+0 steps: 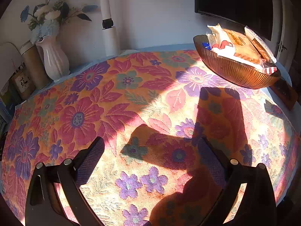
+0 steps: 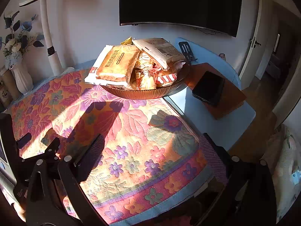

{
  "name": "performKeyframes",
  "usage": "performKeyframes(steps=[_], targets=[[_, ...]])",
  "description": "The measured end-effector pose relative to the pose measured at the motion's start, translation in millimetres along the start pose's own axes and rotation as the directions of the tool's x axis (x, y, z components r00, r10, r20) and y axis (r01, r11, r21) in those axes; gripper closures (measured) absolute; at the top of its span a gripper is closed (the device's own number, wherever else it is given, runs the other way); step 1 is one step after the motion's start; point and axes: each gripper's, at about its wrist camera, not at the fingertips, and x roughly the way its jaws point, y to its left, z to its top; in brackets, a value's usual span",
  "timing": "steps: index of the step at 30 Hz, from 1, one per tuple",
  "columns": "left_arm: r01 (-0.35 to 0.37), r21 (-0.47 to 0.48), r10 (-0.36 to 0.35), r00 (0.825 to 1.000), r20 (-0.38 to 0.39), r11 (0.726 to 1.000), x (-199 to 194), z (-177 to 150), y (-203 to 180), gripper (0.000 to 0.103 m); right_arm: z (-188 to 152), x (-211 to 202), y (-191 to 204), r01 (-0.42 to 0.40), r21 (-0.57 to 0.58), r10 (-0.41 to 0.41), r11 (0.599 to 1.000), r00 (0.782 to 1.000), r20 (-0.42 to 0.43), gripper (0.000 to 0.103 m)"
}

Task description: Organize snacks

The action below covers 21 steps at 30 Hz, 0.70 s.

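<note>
Nearest, both tools are hanging empty over the flowered cloth [image 1: 112, 98]: the left gripper [image 1: 150, 162] is standing with its jaws wide apart at the bottom of its frame, nothing between them, and the right gripper [image 2: 150, 158] is likewise gaping at its widest, pads clear of everything, over the cloth's near edge. I'd judge they are idling because the cloth in front of them is carrying no loose packet. Farther back, in the upper middle of the right view, the snacks [image 2: 131, 66] are sitting heaped in a ribbed amber bowl [image 2: 143, 94], a large toast packet [image 2: 112, 66] overhanging its left rim, presumably piled there to keep them together. Right of the bowl a dark phone [image 2: 208, 88] is lying on a brown board [image 2: 231, 98]. At far left a white vase [image 1: 54, 62] is standing against the wall, out of the way.
</note>
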Motion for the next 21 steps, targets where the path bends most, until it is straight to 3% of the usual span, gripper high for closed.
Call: performKeyframes(steps=[8,21], targets=[[-0.007,0.007,0.007,1.000,-0.005,1.000,0.8,0.0,-1.4,0.005,-2.5,0.7,12.2,0.044,-0.046,-0.044,0.998,0.999,0.012,0.003],[-0.034,0.025,0.034,0.999,-0.003,0.999,0.4,-0.7,-3.3,0.005,-4.2,2.5,12.1,0.029,-0.026,-0.028,0.999,1.000,0.006,0.003]])
